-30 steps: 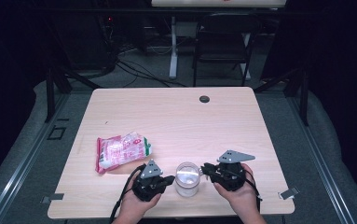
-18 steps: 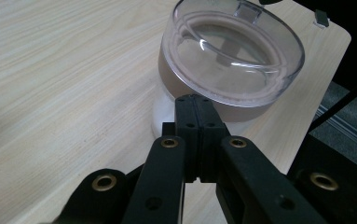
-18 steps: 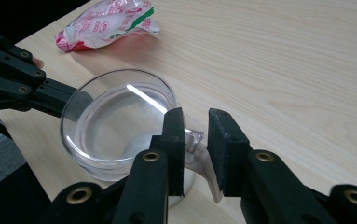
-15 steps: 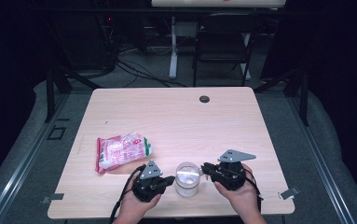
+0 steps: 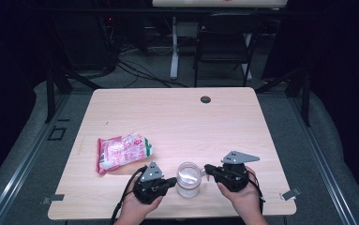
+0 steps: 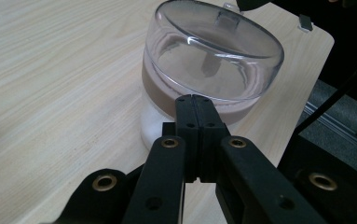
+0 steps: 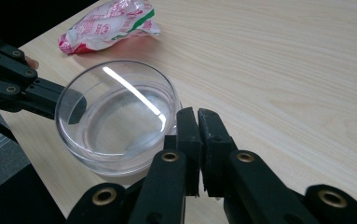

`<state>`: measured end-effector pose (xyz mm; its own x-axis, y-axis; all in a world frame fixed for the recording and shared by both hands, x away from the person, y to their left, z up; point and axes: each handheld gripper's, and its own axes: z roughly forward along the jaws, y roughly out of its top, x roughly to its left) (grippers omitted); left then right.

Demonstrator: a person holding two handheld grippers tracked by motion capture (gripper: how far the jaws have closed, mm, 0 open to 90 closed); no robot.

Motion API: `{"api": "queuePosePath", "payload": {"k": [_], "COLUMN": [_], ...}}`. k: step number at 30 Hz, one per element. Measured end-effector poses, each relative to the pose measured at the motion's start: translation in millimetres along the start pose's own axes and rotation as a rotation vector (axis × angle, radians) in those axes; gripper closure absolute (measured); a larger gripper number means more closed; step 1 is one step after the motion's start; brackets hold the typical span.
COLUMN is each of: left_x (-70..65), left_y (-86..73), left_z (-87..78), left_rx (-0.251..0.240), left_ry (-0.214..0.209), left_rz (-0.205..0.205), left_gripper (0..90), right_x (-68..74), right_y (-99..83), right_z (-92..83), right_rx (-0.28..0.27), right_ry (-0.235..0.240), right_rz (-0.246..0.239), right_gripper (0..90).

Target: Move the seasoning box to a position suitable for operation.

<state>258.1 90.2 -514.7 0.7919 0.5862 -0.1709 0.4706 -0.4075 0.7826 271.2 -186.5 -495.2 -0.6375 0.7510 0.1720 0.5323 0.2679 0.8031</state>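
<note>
The clear jar (image 5: 188, 179) sits between the 2 grippers; left gripper (image 5: 171, 182) closed, empty; right gripper (image 5: 207, 168) just closed, empty

Clear, lidless glass jar (image 5: 188, 179), upright near the table's front edge, between both hand-held grippers.

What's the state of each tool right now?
Left tool: shut, nothing between its jaws, tips at the clear jar.
Right tool: jaws have just been closing, now shut, nothing between them, beside the jar.
</note>
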Motion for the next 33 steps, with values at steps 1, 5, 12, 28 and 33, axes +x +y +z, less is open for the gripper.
{"api": "queuePosePath", "payload": {"k": [1, 5, 12, 28, 33], "left_x": [0.0, -0.7, -3.1, -12.5, -14.2], "left_y": [0.0, 4.6, 12.4, 39.1, 43.3], "left_z": [0.0, -2.5, -5.9, -7.2, -6.5], "left_rx": [0.000, -0.013, -0.019, -0.012, -0.013], "left_ry": [0.000, -0.005, -0.001, 0.004, 0.007], "left_rz": [0.000, -0.002, 0.009, 0.050, 0.051], "left_gripper": [90.0, 90.0, 90.0, 90.0, 90.0], "right_x": [0.0, -1.0, -1.6, 2.5, 12.1], "right_y": [0.0, -0.6, -2.0, -8.9, -11.4], "right_z": [0.0, 0.0, -0.1, -11.2, -18.5], "right_rx": [0.000, 0.001, -0.004, 0.040, 0.028], "right_ry": [0.000, 0.005, 0.010, 0.011, 0.015], "right_rz": [0.000, 0.002, 0.010, -0.039, -0.103], "right_gripper": [88.1, 88.4, 88.4, 74.3, 69.5]}}
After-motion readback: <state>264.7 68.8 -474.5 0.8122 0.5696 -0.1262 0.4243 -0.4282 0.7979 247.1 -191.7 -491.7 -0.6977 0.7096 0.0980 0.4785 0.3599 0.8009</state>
